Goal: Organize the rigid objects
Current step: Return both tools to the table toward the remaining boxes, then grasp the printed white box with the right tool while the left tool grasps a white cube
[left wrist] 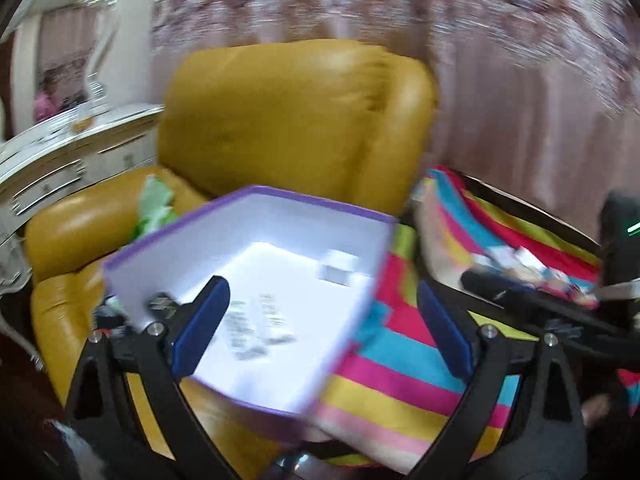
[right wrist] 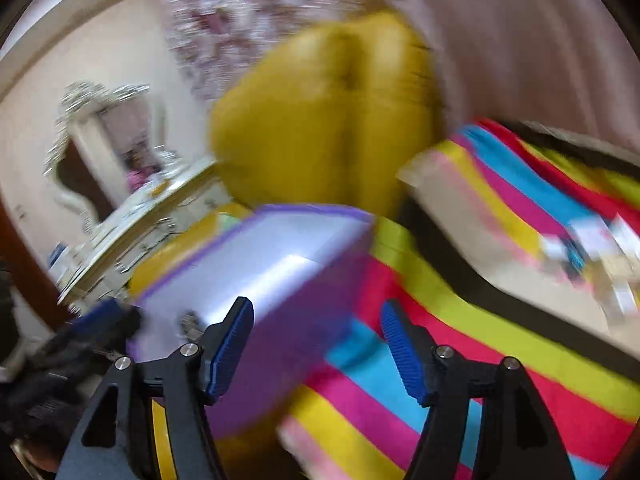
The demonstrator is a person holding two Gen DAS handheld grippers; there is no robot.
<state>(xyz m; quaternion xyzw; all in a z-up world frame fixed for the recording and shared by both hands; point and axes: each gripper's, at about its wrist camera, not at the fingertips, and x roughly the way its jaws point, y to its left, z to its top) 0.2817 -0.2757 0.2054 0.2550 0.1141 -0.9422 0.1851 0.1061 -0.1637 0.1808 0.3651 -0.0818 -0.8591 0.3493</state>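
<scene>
Left wrist view: a mustard-yellow armchair (left wrist: 288, 120) fills the back, and a striped cloth (left wrist: 400, 380) covers the surface to its right. A purple-rimmed white box (left wrist: 256, 248) sits open on the chair seat, one corner toward the camera, its right side beside the cloth. Inside lie a small white block (left wrist: 338, 268) and blurred packets (left wrist: 260, 332); their print is unreadable. The left gripper (left wrist: 324, 328) gapes wide and empty. The right gripper (right wrist: 318, 352) is released too, over the box's purple wall.
</scene>
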